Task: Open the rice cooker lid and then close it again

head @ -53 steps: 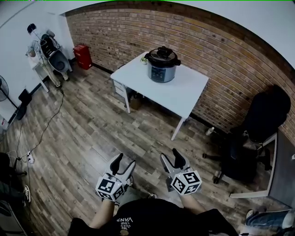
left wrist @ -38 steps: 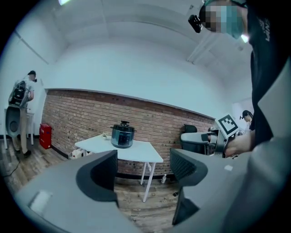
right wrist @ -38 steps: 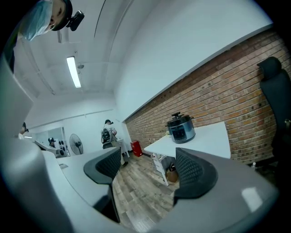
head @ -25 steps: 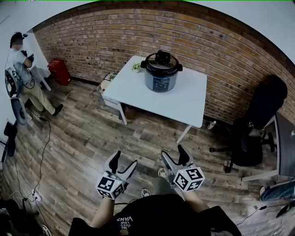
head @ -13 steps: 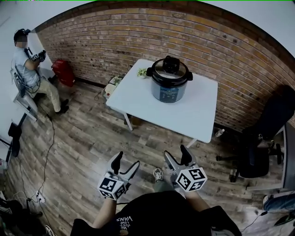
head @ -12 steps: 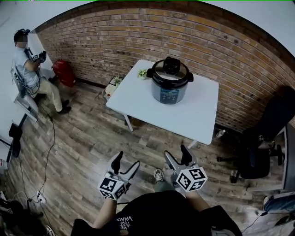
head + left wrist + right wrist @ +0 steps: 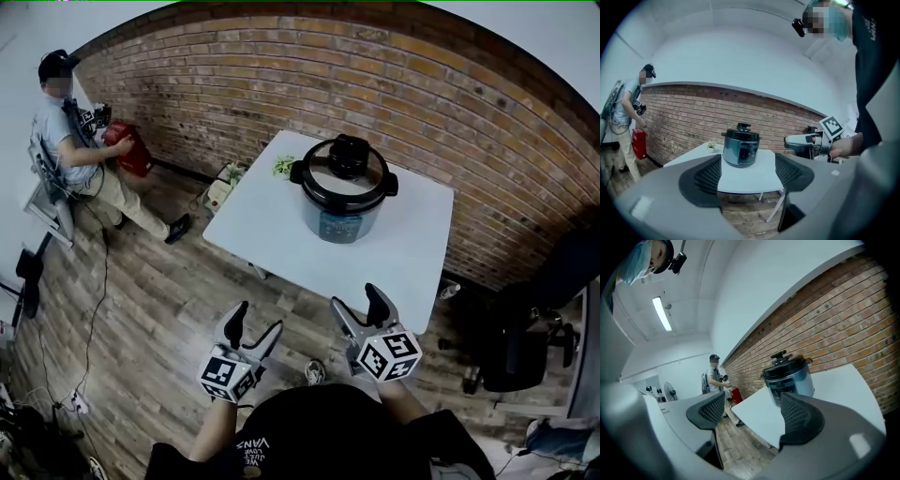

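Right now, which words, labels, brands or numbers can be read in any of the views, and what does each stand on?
"VANS": white print on the person's black shirt, at the bottom of the head view; the smaller lines beneath it are too small to read.
Control panel on the dark grey round rice cooker: print too small to read.
Marker cubes on the left gripper and right gripper: black-and-white square patterns only, no letters.

Black-lidded blue-grey rice cooker (image 7: 343, 194), white table (image 7: 272, 234), red-brown brick wall (image 7: 234, 84), grey-brown plank floor (image 7: 141, 300)
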`<action>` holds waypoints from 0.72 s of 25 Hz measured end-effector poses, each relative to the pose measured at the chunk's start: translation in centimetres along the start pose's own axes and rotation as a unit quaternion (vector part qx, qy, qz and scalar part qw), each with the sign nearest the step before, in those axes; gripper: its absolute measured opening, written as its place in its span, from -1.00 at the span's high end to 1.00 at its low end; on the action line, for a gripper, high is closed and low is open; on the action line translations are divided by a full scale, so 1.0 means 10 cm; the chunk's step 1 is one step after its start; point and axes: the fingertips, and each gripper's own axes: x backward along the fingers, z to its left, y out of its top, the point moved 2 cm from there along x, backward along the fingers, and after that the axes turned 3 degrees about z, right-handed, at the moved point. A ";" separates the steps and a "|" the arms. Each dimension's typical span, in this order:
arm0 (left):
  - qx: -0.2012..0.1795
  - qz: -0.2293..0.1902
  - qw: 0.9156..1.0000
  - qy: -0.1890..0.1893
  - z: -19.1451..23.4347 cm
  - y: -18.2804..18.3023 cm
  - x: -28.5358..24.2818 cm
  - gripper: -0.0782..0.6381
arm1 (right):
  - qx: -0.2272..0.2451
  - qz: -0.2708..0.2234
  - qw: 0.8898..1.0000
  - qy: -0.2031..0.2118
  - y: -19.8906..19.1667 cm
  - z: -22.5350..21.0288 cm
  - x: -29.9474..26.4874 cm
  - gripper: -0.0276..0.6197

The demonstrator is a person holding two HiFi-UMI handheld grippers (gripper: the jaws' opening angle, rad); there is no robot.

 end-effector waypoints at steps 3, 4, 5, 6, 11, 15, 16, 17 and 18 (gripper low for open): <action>0.015 0.003 1.000 0.000 0.04 0.01 -0.22 -0.16 | -0.002 0.000 1.000 -0.002 0.08 -0.17 -0.16 -0.22; 0.017 0.005 1.000 -0.002 0.06 0.01 -0.27 -0.16 | -0.004 -0.002 1.000 -0.003 0.10 -0.21 -0.20 -0.22; 0.018 0.005 1.000 -0.005 0.08 0.02 -0.32 -0.16 | -0.007 -0.003 1.000 -0.005 0.11 -0.24 -0.24 -0.22; 0.019 0.005 1.000 -0.008 0.11 0.03 -0.37 -0.16 | -0.009 -0.004 1.000 -0.006 0.12 -0.26 -0.27 -0.22; 0.013 0.008 1.000 -0.020 0.34 0.12 -0.67 -0.16 | -0.013 0.002 1.000 -0.020 0.16 -0.34 -0.48 -0.22; 0.017 0.019 0.998 -0.056 0.53 0.18 -0.95 -0.16 | -0.020 -0.002 0.999 -0.050 0.21 -0.40 -0.64 -0.22; 0.014 0.021 0.997 -0.066 0.57 0.20 -1.02 -0.16 | -0.023 -0.004 0.998 -0.056 0.23 -0.41 -0.70 -0.22; 0.008 0.022 0.997 -0.077 0.61 0.24 -1.09 -0.16 | -0.025 -0.007 0.998 -0.063 0.26 -0.43 -0.75 -0.22; 0.000 0.024 0.996 -0.089 0.65 0.29 -1.16 -0.16 | -0.029 -0.009 0.997 -0.072 0.28 -0.44 -0.79 -0.22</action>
